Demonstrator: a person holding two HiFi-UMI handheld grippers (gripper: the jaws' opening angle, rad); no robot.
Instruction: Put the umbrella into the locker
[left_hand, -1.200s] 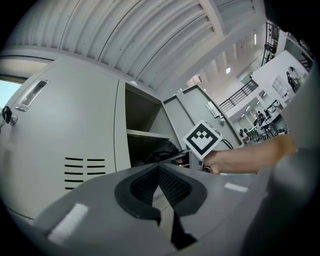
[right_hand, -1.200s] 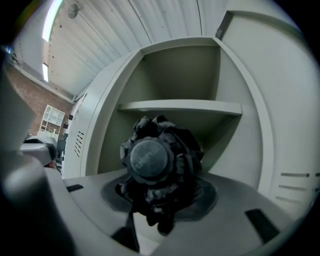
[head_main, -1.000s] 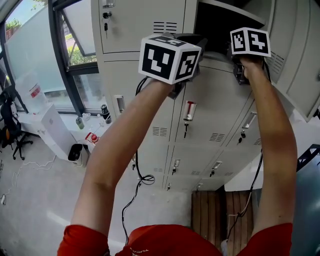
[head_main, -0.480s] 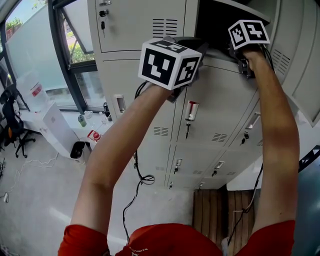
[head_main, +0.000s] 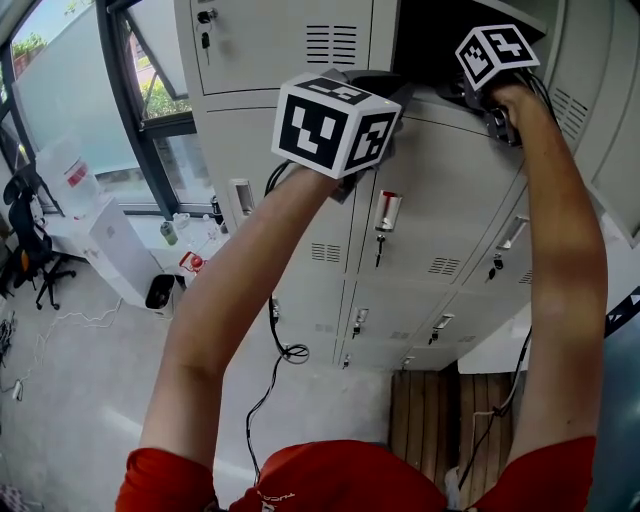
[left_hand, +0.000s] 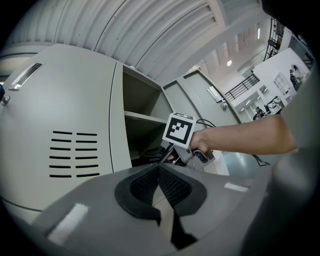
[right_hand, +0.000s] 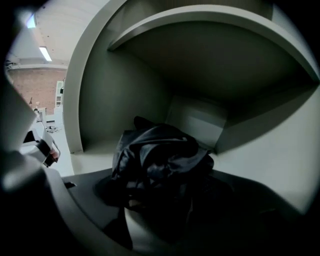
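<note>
The black folded umbrella lies bunched on the floor of the open locker compartment, its near end between the jaws of my right gripper. Those jaws are opening and stand wide on either side of the cloth. In the head view the right gripper reaches into the dark opening at the top. My left gripper is shut with nothing in it and hovers just outside, left of the opening. From there I see the right gripper and the umbrella inside.
A shelf roofs the compartment low above the umbrella. The locker door stands open at the right. Closed lockers with keys fill the wall below. A cable hangs down; a window and a white cabinet are at the left.
The right gripper has tipped nose-down into the locker opening, its marker cube turning. The left gripper has hardly shifted.
</note>
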